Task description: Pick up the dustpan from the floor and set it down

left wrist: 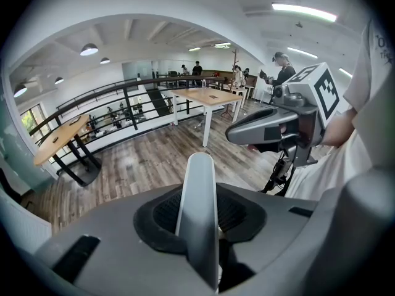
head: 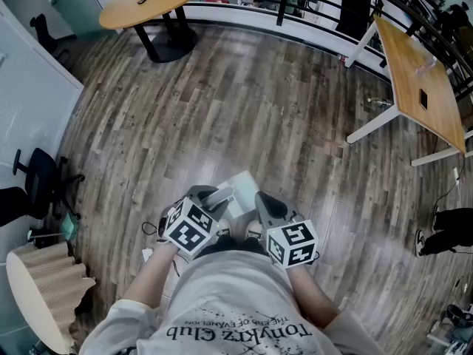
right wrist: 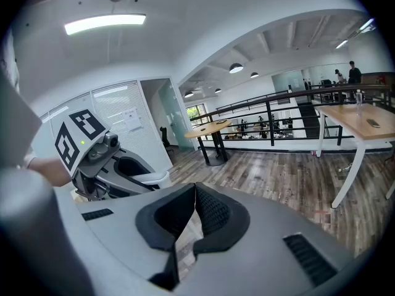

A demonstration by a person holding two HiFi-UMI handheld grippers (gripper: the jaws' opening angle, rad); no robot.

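Since the handle [left wrist: 199,190] is a thin, pale, flat bar, I have it edge-on between the dark pads of my left gripper [head: 209,198]. The jaws are clamped on its two broad faces. The grip sits low on the bar, and the rounded free end stands up past the pads.

- Dustpan [head: 242,186]: white, seen from the head view just ahead of my waist, between the two grippers. The plank floor [head: 244,102] lies well below it, so I judge it lifted, not resting.
- The left gripper points steeply down. That suits a pan hanging from its handle, though I cannot see how the scoop sits.
- Right gripper [right wrist: 192,196]: jaws drawn together, pads meeting near the tips. Only a sliver of floor shows through lower down, and nothing is between them. It sits just beside the left one, close but apart from the pan. I read it as parked out of the way, since one grip is enough for so light a thing.

Pick-up looks done and the set-down is not yet made. Open floor ahead is the likely place. The pan will need lowering flat before the pads let go, or the scoop may tip.
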